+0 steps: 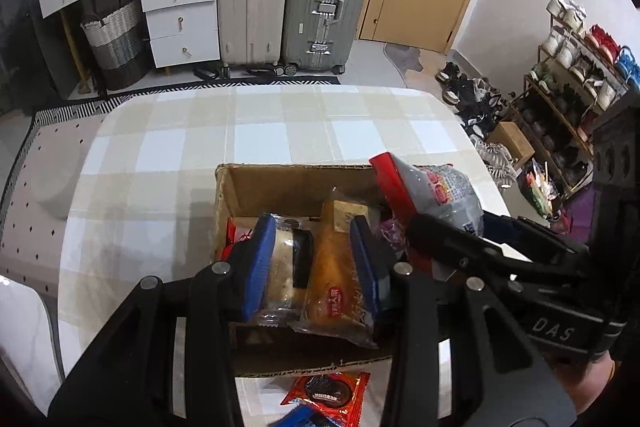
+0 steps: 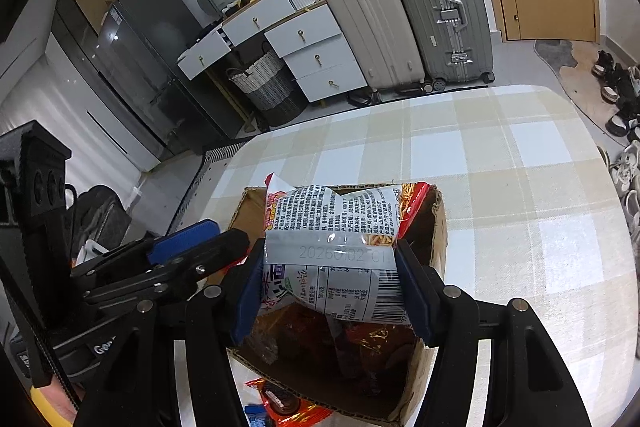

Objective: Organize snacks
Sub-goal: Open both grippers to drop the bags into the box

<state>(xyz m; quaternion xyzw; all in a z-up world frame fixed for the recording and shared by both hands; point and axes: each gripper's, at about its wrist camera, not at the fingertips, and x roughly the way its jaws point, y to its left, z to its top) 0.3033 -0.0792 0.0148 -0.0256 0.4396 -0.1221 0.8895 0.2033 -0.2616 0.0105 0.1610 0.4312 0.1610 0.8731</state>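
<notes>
Left wrist view: I held both grippers over the box (image 1: 280, 187), left gripper (image 1: 316, 263) clamping two pastries (image 1: 308, 275), right gripper (image 2: 326, 287) gripping the noodle bag (image 2: 336, 227); releasing seemed next.

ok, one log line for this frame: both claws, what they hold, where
left claw: shut on bread packs | right claw: shut on noodle bag | both over cardboard box | red cookie pack on table

Both wrist views close above box (image 1: 280, 187)
</notes>
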